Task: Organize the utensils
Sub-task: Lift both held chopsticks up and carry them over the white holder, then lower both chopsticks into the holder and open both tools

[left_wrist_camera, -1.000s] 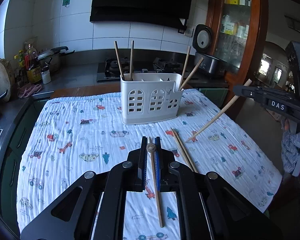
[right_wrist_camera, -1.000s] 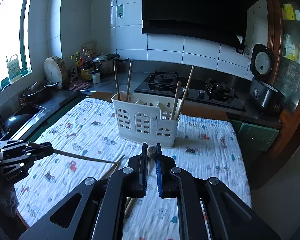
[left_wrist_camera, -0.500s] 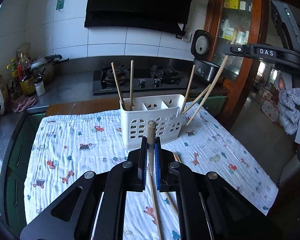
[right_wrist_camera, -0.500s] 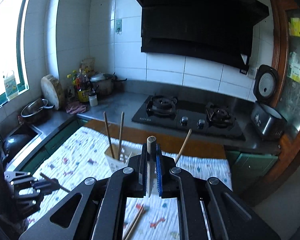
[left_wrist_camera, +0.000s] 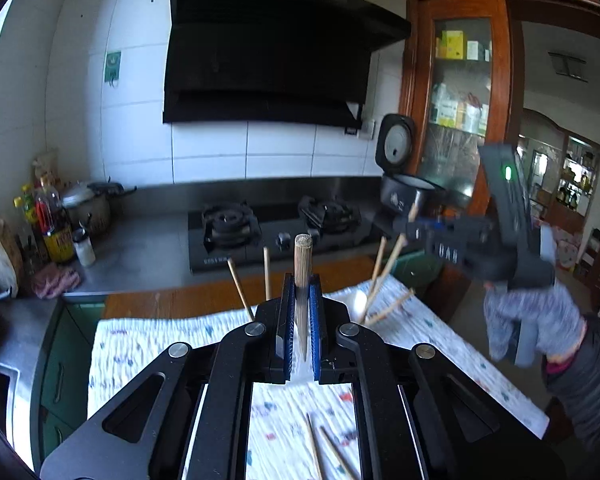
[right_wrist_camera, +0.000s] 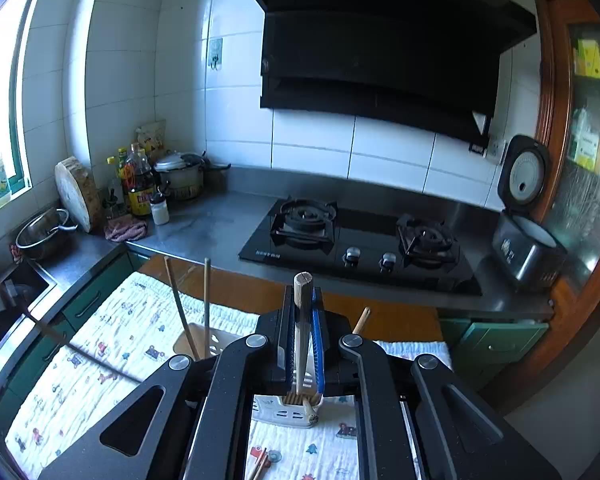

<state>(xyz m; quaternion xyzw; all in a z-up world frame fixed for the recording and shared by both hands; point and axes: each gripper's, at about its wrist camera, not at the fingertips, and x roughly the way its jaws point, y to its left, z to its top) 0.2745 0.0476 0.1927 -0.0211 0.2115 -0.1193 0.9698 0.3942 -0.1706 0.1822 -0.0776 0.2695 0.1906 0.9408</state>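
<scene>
My left gripper [left_wrist_camera: 301, 292] is shut on a wooden chopstick [left_wrist_camera: 302, 264] held upright above the patterned cloth [left_wrist_camera: 132, 344]. My right gripper [right_wrist_camera: 302, 304] is shut on another chopstick [right_wrist_camera: 302, 300], its lower end over the white utensil holder [right_wrist_camera: 288, 410], which sits directly below. The right gripper also shows in the left wrist view [left_wrist_camera: 440, 236], above the holder's right side. Several chopsticks [left_wrist_camera: 380, 276] stand in the holder, whose body is mostly hidden behind my left gripper. Two loose chopsticks [left_wrist_camera: 320, 452] lie on the cloth.
A gas hob [right_wrist_camera: 356, 240] and steel counter lie behind the table. A rice cooker [right_wrist_camera: 524, 232] stands at the right. Bottles and a pot [right_wrist_camera: 180, 178] stand at the back left, with a sink [right_wrist_camera: 24, 280] at the left.
Both grippers have risen and tilted up with their chopsticks. The right gripper has moved over the holder, its chopstick now pointing down into it.
</scene>
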